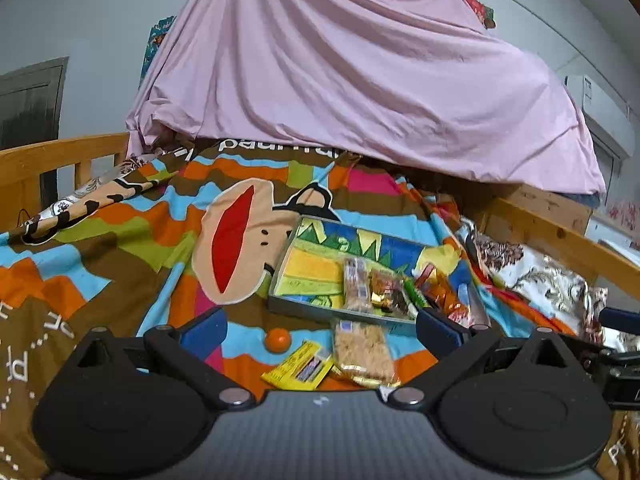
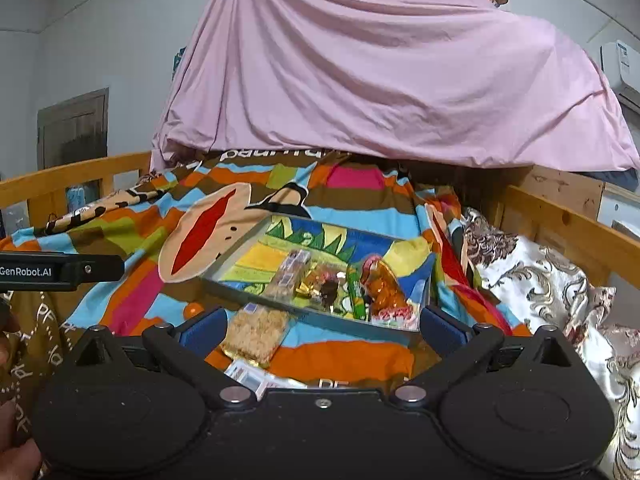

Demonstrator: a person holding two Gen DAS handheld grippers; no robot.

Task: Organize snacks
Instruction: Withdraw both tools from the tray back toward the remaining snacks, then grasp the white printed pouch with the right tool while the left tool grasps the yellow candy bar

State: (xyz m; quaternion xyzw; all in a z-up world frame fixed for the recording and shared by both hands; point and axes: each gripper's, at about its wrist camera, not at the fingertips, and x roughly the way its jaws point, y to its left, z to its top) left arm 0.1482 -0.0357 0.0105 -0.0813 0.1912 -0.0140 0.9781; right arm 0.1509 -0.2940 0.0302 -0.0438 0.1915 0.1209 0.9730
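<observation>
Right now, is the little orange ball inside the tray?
No, the orange ball lies on the bedspread just outside the tray.

Pink sheet point(image 1: 340, 72), patterned bedspread point(image 1: 120, 248)

Black gripper point(image 1: 320, 326) bodies, blue jaws

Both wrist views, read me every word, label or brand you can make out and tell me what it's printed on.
"GenRobot.AI": white, on the black bar of the left gripper.
"paul", then cut-off letters, upside down: on the bedspread under the pink sheet.
Snack wrappers in the tray and the yellow packet: too blurred to read.
</observation>
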